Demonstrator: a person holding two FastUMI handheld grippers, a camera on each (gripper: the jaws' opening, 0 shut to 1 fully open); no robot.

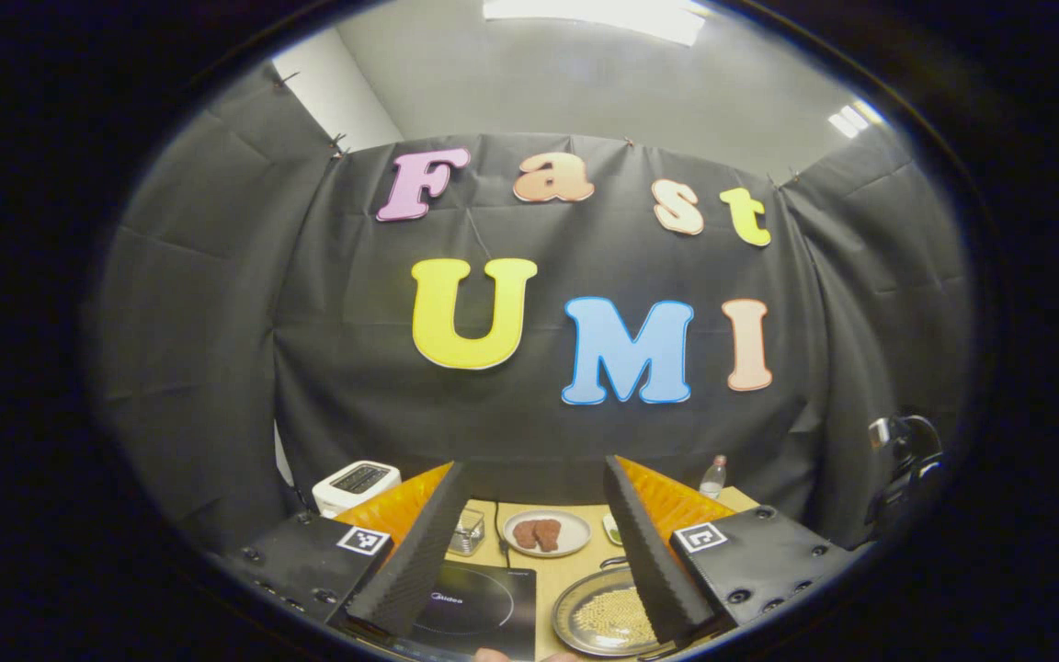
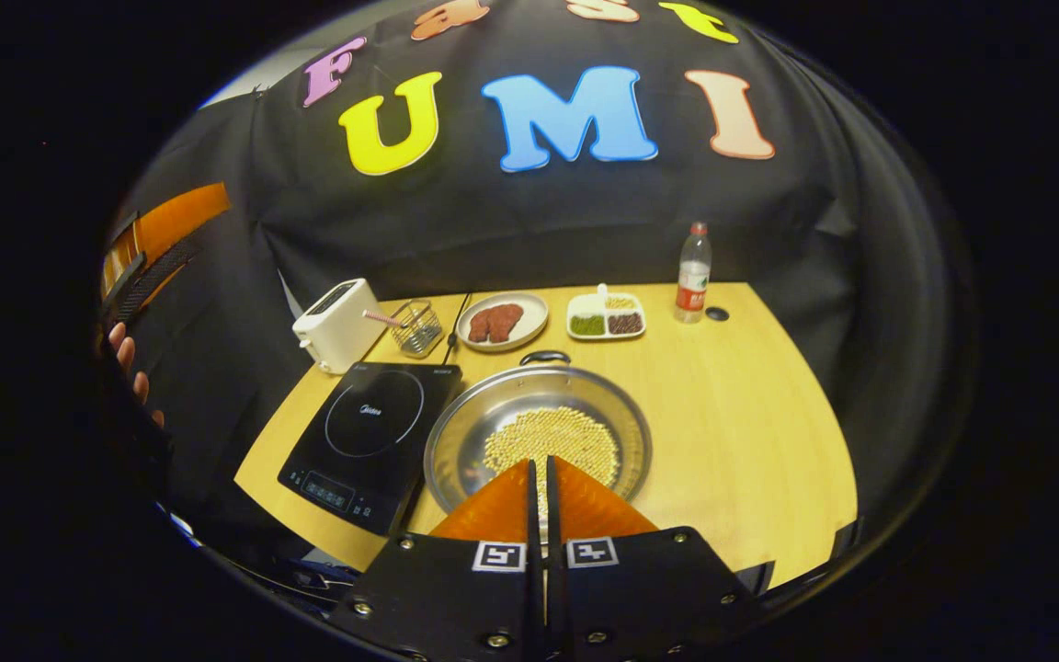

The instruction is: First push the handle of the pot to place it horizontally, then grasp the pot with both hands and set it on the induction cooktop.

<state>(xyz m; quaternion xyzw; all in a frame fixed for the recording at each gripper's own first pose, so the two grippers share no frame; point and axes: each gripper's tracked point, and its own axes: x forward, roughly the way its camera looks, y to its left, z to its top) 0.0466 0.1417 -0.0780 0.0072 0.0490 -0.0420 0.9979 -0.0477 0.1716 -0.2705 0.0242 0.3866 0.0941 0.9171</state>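
The pot [image 2: 539, 441] sits on the table [image 2: 750, 423] just right of the induction cooktop [image 2: 373, 441], not on it; its far handle [image 2: 544, 357] points toward the wall, so pushing, two-handed grasping and placing all appear still to do; the right gripper [image 2: 539, 473] hovers over the pot's near rim, fingers closed together on nothing; the left gripper [image 1: 529, 542] is held high, fingers spread wide, empty. Beyond the pot I count one toaster [image 2: 338, 324], one wire basket [image 2: 417, 326], one plate [image 2: 502, 321], one divided tray [image 2: 606, 315], one bottle [image 2: 693, 273].
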